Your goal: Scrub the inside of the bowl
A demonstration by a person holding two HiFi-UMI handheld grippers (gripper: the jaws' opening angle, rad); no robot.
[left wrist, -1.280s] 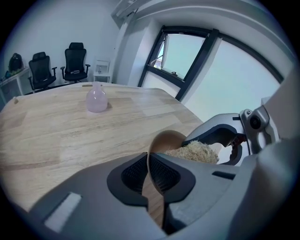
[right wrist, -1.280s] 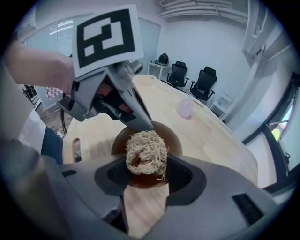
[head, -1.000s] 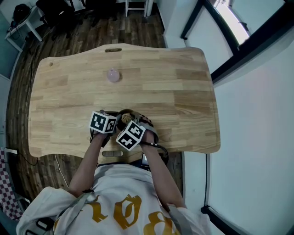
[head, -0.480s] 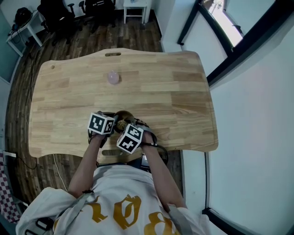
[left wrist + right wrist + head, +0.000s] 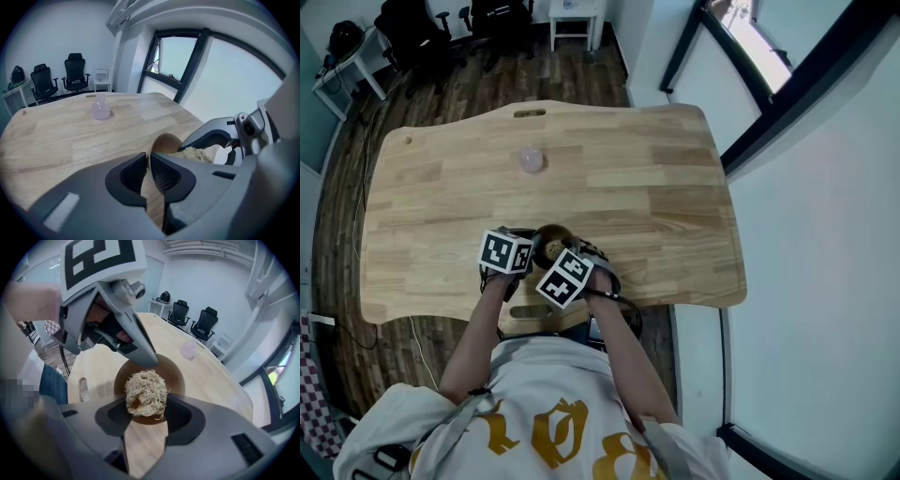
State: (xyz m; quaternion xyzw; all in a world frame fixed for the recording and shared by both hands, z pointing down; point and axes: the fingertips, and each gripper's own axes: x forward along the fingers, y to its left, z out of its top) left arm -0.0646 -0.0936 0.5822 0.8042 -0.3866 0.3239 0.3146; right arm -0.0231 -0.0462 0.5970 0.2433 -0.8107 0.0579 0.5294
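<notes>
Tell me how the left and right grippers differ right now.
The left gripper pinches the brown bowl by its thin rim, its jaws nearly together though just eased open slightly; the right gripper clamps a fibrous scrubber, jaws wider apart. The left sits at the bowl's edge; the right holds its scrubber over the bowl's inside. Both point downward.

On your wooden table (image 5: 656, 187) a small pale pink bottle (image 5: 531, 157) stands at twelve o'clock; black office chairs (image 5: 422, 28) beyond at eleven, window (image 5: 759, 42) toward two
</notes>
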